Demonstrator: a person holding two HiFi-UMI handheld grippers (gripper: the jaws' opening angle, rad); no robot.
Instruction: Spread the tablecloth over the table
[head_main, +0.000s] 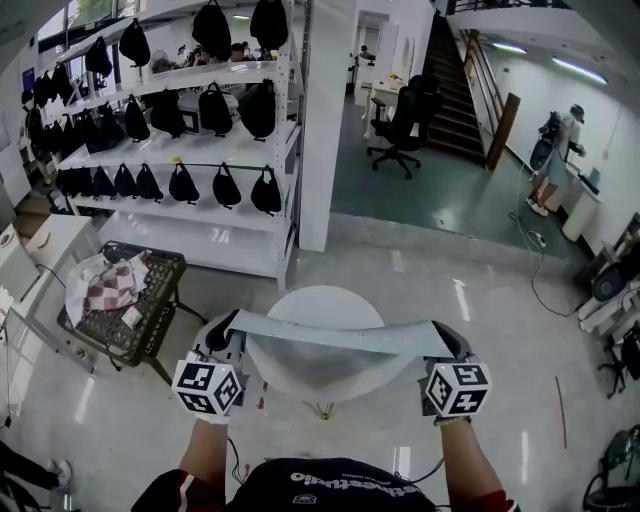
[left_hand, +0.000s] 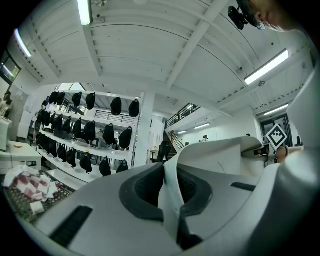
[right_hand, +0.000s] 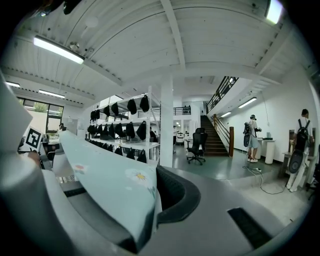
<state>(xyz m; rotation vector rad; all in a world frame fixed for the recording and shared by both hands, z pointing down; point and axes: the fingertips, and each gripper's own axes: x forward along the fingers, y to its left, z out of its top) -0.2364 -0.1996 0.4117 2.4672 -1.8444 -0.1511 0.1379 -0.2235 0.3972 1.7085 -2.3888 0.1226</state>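
Note:
A pale blue tablecloth (head_main: 330, 335) with small flower prints is stretched as a narrow band between my two grippers, above the round white table (head_main: 322, 300). My left gripper (head_main: 228, 322) is shut on the cloth's left end, and my right gripper (head_main: 448, 336) is shut on its right end. In the left gripper view the cloth (left_hand: 171, 195) runs as a pinched fold between the dark pads of that gripper (left_hand: 173, 212). In the right gripper view the cloth (right_hand: 112, 182) leads off to the left from the shut gripper (right_hand: 150, 212). Most of the table's near half is hidden under the cloth.
A wire basket cart (head_main: 150, 320) holding checked cloths stands left of the table. Behind it are white shelves (head_main: 200, 150) with black bags and a white pillar (head_main: 325, 120). Farther back are an office chair (head_main: 400, 125), stairs (head_main: 455, 90) and a person (head_main: 555, 155) at a counter.

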